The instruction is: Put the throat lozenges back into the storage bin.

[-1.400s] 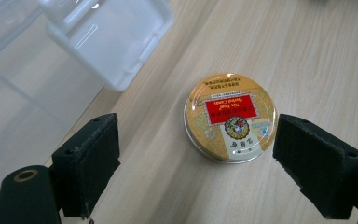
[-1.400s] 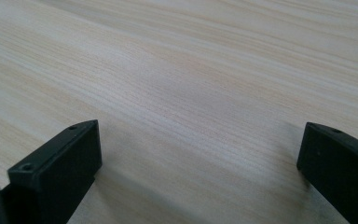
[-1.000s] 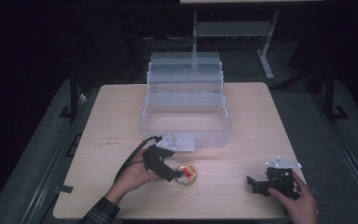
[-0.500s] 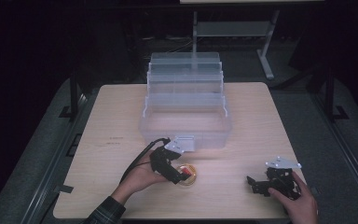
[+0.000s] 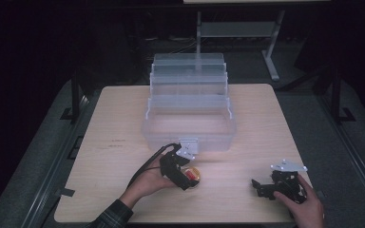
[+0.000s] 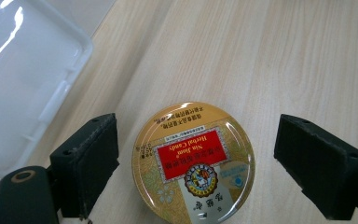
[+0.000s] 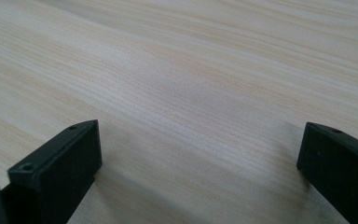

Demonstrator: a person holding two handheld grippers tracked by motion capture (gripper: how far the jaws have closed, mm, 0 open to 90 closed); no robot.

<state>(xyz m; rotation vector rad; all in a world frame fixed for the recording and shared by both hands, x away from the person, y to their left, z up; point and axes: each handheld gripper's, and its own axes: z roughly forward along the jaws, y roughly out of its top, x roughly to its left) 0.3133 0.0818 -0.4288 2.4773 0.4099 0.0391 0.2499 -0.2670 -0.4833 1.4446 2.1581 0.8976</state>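
The left gripper hung over a round tin with its jaws spread wide, one on each side of the tin and neither touching it. The tin, gold with a red label, lay flat on the wooden table, just in front of the clear box, whose white corner showed at the upper left of the left gripper view. In the high view the left gripper sat near the table's front edge, just below the box's latch, with the tin partly under it. The right gripper rested low on the table, well apart from the tin, toward the front right corner. Its jaws were also wide apart, and bare wood lay between them in the right gripper view.
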